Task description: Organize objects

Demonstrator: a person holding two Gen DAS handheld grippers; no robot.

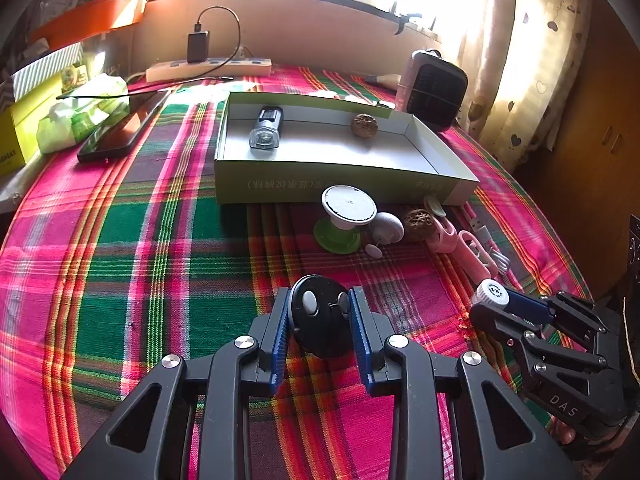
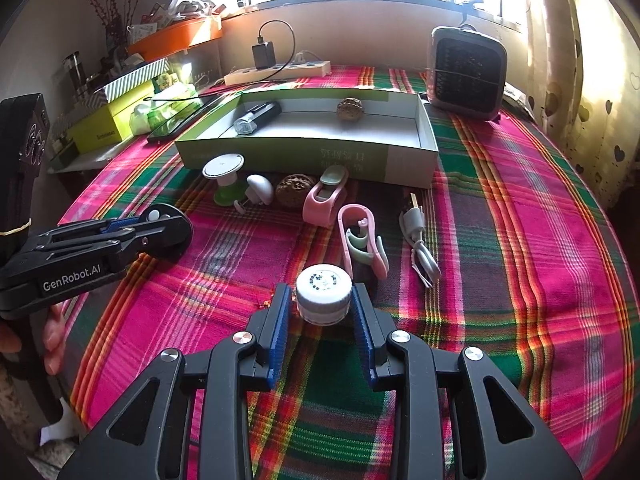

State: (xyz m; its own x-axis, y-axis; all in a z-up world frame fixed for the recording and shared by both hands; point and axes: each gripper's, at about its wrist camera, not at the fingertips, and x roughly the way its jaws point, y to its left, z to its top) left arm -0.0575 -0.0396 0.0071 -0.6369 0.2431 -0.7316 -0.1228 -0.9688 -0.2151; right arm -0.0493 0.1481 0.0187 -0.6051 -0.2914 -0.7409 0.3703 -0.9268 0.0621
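My left gripper is shut on a round black device with a white button, just above the plaid cloth. My right gripper is shut on a small white jar with a printed lid; the jar also shows at the right of the left wrist view. Ahead stands an open green-and-white box holding a bike light and a walnut. In front of the box lie a white disc on a green base, a white mushroom-shaped piece, another walnut, pink clips and a coiled white cable.
A small heater stands at the back right. A power strip with a charger lies along the back wall. A phone, wet wipes and yellow-green boxes crowd the left side. A curtain hangs at the right.
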